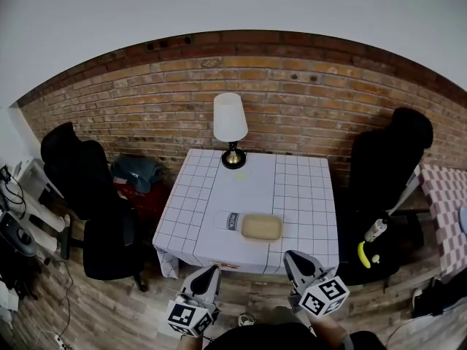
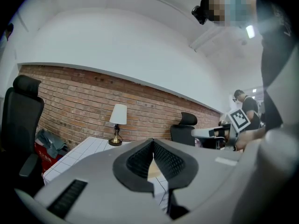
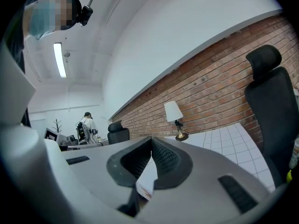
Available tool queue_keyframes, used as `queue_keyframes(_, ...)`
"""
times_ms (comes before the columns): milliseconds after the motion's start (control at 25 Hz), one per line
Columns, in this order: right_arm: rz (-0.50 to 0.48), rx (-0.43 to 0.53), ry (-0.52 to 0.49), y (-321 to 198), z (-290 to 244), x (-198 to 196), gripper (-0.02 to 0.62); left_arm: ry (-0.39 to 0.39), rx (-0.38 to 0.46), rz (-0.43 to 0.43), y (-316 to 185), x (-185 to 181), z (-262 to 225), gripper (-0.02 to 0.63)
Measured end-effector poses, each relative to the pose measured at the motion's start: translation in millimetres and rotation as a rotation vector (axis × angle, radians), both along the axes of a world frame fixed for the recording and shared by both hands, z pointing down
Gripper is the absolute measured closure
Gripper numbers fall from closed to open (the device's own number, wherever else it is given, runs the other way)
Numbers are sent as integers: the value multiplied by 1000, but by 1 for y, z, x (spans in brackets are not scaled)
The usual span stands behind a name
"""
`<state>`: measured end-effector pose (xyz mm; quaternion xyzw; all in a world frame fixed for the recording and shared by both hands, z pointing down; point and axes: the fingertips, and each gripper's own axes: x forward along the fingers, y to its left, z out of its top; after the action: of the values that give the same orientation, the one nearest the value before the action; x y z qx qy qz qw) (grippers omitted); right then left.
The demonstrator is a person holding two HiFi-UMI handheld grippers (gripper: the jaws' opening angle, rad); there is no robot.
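Note:
Both grippers hover short of the near edge of a small table [image 1: 299, 195] with a white grid cloth. My left gripper [image 1: 211, 271] [image 2: 152, 142] is shut, its ribbed pads meeting at the tip with nothing between them. The right gripper [image 1: 292, 257] [image 3: 151, 139] is shut too and also holds nothing. On the table's near half lies a shallow tan tray [image 1: 261, 227], with a white labelled tube [image 1: 228, 221] lying at its left side. A lamp [image 1: 230, 128] [image 2: 117, 123] [image 3: 174, 118] with a white shade and brass base stands at the table's far edge.
A brick wall [image 1: 306, 100] runs behind the table. Black office chairs stand left [image 1: 91, 195] and right [image 1: 383, 159]. Folded clothes on a red box [image 1: 137, 175] sit at the left. A bottle [image 1: 375, 230] and a yellow item [image 1: 363, 254] rest right of the table. A person [image 3: 87, 126] stands far off.

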<state>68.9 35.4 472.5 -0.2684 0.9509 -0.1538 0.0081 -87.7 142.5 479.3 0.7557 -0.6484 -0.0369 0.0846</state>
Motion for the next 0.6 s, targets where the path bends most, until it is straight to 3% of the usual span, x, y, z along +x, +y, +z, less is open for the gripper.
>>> queue_keyframes(240,34,-19,23,-6,6,-1,591,55,-10,27,-10,-4,11,595)
queue_keyframes(600,34,-29,6,-51,5,-12,592,17,-21,39,-52,-13,7,595)
